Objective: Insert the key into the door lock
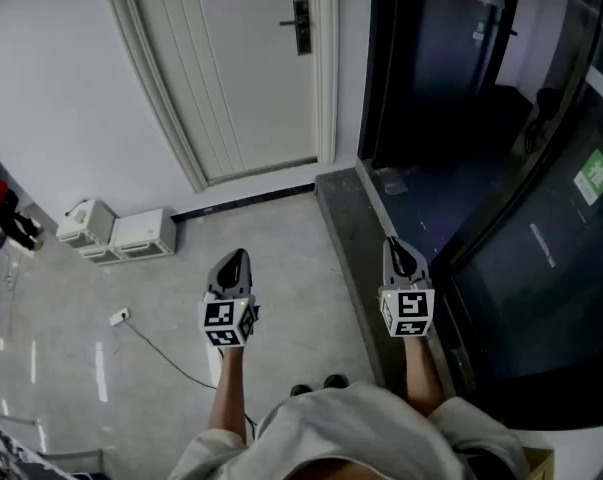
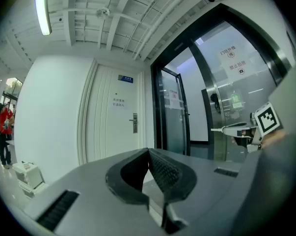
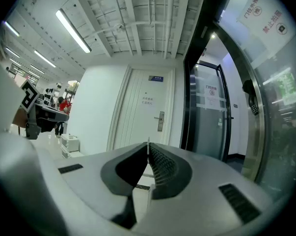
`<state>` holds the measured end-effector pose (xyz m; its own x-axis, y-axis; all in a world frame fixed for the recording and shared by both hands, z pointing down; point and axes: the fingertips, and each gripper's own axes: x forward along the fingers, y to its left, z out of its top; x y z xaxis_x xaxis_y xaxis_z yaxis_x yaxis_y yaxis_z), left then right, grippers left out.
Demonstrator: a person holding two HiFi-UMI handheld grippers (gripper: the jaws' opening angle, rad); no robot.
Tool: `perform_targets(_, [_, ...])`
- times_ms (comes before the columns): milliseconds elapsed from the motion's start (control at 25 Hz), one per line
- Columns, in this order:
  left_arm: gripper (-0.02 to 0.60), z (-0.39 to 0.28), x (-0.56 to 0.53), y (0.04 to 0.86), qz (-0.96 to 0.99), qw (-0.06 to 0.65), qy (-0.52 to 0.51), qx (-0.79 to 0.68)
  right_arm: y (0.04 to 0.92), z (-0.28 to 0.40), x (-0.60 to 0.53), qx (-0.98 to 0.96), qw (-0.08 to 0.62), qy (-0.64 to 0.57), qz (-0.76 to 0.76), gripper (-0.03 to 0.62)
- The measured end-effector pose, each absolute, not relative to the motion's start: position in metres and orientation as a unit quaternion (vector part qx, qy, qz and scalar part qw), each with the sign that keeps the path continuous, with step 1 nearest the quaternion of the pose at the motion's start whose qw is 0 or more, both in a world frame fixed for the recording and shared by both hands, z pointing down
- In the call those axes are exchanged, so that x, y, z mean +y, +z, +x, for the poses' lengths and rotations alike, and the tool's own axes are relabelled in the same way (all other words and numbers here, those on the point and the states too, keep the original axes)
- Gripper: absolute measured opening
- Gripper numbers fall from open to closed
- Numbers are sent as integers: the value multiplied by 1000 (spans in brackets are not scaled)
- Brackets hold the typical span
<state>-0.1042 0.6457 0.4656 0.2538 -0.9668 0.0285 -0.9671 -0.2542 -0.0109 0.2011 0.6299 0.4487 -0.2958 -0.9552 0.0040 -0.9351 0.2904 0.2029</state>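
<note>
Door [image 1: 251,78] smooth white, satin paint; lock [image 1: 301,24] dark metal plate w/ handle; floor [image 1: 151,298] pale, glossy, shows light streaks; sill [image 1: 346,218] dark grey, stone look, matt; glass panels [image 1: 541,238] dark, glossy, in black frames w/ slight sheen; left gripper [image 2: 148,151] & right gripper [image 3: 148,147] matt grey plastic shells; pads [image 3: 160,168] black, ribbed, rubbery; key [image 3: 148,141] thin pale metal edge; shirt [image 1: 361,428] grey cloth, matt.

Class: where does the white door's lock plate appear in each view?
Head view: lock plate at top, right of centre.
Left gripper view: lock plate left of centre.
Right gripper view: lock plate near centre.
Shared landmark: paper notice on the door.
</note>
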Motion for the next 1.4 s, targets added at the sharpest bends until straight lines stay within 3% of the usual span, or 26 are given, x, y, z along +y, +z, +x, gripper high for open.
perform_targets(1040, [18, -36, 595, 484, 791, 24, 14, -611, 458, 237, 573, -822, 67, -74, 560, 29])
perform_targets(1400, [18, -47, 532, 500, 794, 38, 12, -606, 470, 220, 509, -824, 82, -71, 556, 29])
